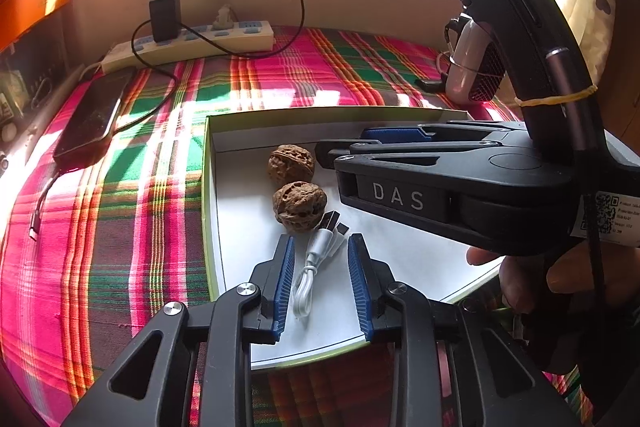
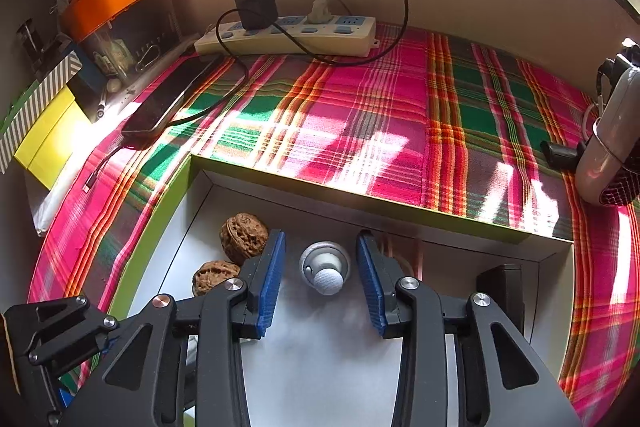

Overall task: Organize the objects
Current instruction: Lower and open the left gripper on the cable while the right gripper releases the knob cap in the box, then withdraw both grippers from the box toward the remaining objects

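Item: shallow white box [image 1: 224, 187] with a lime-green rim, lying on my worktop's pink-and-green plaid cloth [image 1: 120, 227]

Contents I can see: two walnuts [image 1: 291, 163] lying just beside one another near the box's left wall; a coiled white USB cable [image 1: 316, 263] on the box floor, its plugs next to the nearer walnut; a small grey earbud [image 2: 326, 269] on the white floor; a dark block [image 2: 502, 287] against the right wall, too shaded for me to identify

Left gripper [image 1: 321, 281]: jaws apart, blue pads either side of the cable, not pressing on it

Right gripper [image 2: 321, 281]: jaws apart, the earbud lying between the pads, clear of both; in the left wrist view this gripper reaches across the box from the right, with the fingers of the person's hand [image 1: 520, 279] under its handle

Further back on the cloth: a cream power strip [image 2: 288, 35] with a black charger [image 2: 255, 3] plugged in, a dark phone [image 1: 90, 115], a small white fan [image 1: 474, 63]
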Tool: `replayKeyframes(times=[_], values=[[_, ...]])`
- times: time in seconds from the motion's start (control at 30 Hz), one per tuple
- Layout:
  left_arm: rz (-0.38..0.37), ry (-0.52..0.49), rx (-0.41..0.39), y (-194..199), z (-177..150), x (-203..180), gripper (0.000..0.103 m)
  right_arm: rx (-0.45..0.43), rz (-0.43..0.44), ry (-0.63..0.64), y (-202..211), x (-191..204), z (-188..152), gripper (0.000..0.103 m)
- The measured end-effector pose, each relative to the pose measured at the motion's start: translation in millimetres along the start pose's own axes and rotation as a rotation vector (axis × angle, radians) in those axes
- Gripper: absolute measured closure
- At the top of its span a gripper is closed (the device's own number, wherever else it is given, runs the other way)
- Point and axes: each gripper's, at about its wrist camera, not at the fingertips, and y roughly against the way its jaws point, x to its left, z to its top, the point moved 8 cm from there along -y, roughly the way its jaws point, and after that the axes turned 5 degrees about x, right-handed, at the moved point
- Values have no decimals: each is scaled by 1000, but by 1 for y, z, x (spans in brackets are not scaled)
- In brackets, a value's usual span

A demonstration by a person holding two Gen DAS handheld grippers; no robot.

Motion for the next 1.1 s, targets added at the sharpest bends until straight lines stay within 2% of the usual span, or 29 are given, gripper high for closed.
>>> replayKeyframes(times=[0.6, 0.93, 1.1], values=[[-11, 2, -56, 33, -10, -5, 74, -69, -22, -44, 47, -8, -21, 63], [-28, -6, -72, 54, -30, -12, 74, -137, -45, -89, 90, -21, -60, 63], [-51, 4, -66, 56, -39, -16, 74, -159, -85, -128, 107, -36, -86, 58]])
